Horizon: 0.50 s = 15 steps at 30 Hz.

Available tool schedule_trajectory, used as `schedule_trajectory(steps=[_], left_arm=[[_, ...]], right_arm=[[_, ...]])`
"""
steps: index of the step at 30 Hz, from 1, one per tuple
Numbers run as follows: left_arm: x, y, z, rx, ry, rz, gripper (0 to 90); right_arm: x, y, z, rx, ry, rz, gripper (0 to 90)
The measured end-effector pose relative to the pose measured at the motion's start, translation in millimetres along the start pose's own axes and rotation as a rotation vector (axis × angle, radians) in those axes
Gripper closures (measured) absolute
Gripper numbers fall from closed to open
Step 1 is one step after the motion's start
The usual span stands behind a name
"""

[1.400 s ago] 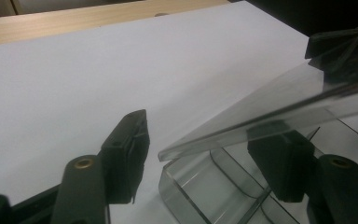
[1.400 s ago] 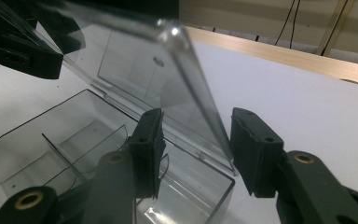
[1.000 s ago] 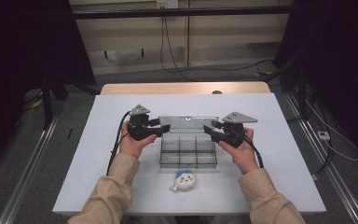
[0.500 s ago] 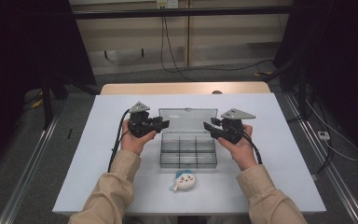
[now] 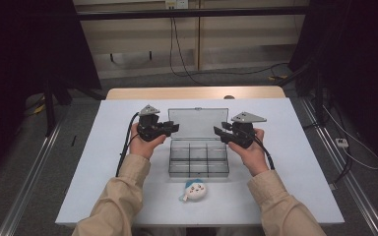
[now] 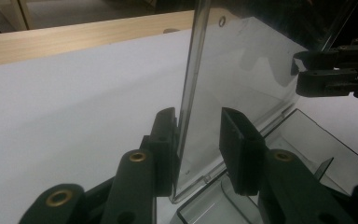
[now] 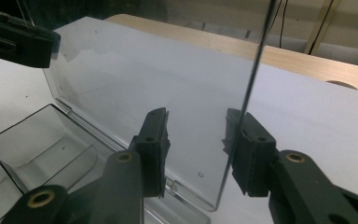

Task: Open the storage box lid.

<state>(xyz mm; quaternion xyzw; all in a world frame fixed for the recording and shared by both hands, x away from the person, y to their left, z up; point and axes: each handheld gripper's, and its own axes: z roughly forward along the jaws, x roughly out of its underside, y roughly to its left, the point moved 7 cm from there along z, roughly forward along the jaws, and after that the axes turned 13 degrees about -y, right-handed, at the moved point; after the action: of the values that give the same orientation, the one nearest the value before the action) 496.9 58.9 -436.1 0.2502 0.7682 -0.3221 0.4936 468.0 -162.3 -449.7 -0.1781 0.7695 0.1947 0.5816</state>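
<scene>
The white table (image 5: 108,162) carries a clear compartment box (image 5: 198,160) at its middle, and a small plush toy (image 5: 193,191) lies just near of the box, apart from it and untouched.

The box's lid (image 5: 198,122) stands raised, roughly upright along the far edge of the base. So the opening looks largely done; what remains is either laying the lid fully back or letting go and turning to the toy, which would seem meant for a compartment. The compartments that show look empty.

The left gripper (image 5: 169,129) sits at the lid's left edge. In the left gripper view the lid (image 6: 242,93) runs edge-on between the jaws: one jaw lies against or very close to the pane, the other stands visibly off it. These jaws have just been closing with the lid between them, but they do not yet pinch it from both sides.

The right gripper (image 5: 220,132) is at the lid's right edge. In the right gripper view the lid's edge (image 7: 242,116) passes in front of one jaw, while the other jaw stands well clear across the pane. The jaws straddle the lid, spread, with no firm clamp visible.
</scene>
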Motion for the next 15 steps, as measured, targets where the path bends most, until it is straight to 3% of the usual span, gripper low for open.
schedule_trajectory(steps=[15], left_arm=[[0.2,4.4,4.0,-0.021,-0.003,-0.021,69.2]], right_arm=[[0.5,-3.4,7.8,-0.004,0.006,0.020,57.3]])
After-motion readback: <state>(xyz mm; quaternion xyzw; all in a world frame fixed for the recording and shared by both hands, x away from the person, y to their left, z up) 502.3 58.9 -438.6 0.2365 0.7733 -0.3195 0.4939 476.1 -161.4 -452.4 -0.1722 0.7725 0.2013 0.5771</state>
